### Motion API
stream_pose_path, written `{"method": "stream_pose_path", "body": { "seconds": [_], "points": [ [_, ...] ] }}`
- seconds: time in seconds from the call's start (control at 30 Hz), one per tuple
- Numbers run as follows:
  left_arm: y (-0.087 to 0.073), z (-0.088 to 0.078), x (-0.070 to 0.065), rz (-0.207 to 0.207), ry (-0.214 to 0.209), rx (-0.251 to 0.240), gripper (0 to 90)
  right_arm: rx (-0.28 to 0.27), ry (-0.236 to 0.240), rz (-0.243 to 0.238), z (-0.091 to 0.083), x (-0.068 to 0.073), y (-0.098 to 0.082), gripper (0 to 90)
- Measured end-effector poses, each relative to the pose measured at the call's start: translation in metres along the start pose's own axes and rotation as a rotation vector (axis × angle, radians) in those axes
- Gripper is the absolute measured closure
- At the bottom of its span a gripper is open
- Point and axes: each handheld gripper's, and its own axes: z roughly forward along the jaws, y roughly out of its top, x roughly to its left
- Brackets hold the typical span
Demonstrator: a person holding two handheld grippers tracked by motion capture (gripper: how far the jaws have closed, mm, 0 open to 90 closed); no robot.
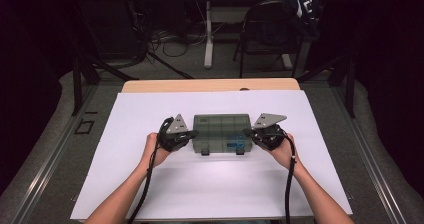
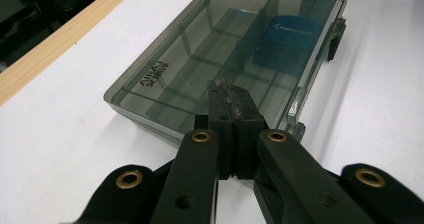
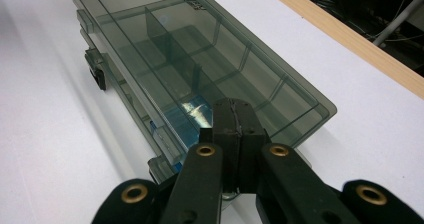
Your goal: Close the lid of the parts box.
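The box, one in number, is a flat rectangular case of smoky clear plastic with its lid down, divided inside by thin walls into compartments. It lies near the middle of the white sheet that covers the wooden table. Two black latches sit on the box's near long edge, and one blue block rests in a compartment toward the box's right end. The left gripper is at the box's left short end, its jaws pressed together with nothing between them, tips at the lid's edge. The right gripper is at the box's right short end, jaws likewise closed on nothing, tips over the lid corner above the blue block. Bare white sheet lies open all round the box; the table's wooden strip runs beyond the box's far side.
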Motion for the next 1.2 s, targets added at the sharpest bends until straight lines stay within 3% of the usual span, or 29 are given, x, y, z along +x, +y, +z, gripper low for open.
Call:
{"method": "stream_pose_path", "body": {
  "seconds": [0.83, 1.0, 1.2],
  "points": [
    [-0.007, 0.010, -0.001, 0.014, -0.013, 0.051, 89.8, 0.063, 0.013, -0.025, 0.014, 0.004, -0.010, 90.0],
    [-0.009, 0.012, -0.001, 0.010, -0.022, 0.070, 89.8, 0.074, 0.018, -0.025, 0.017, 0.004, -0.012, 90.0],
    [-0.011, 0.012, 0.000, -0.013, -0.026, 0.059, 89.9, 0.074, 0.044, -0.022, 0.022, 0.005, -0.012, 90.0]
  ]
}}
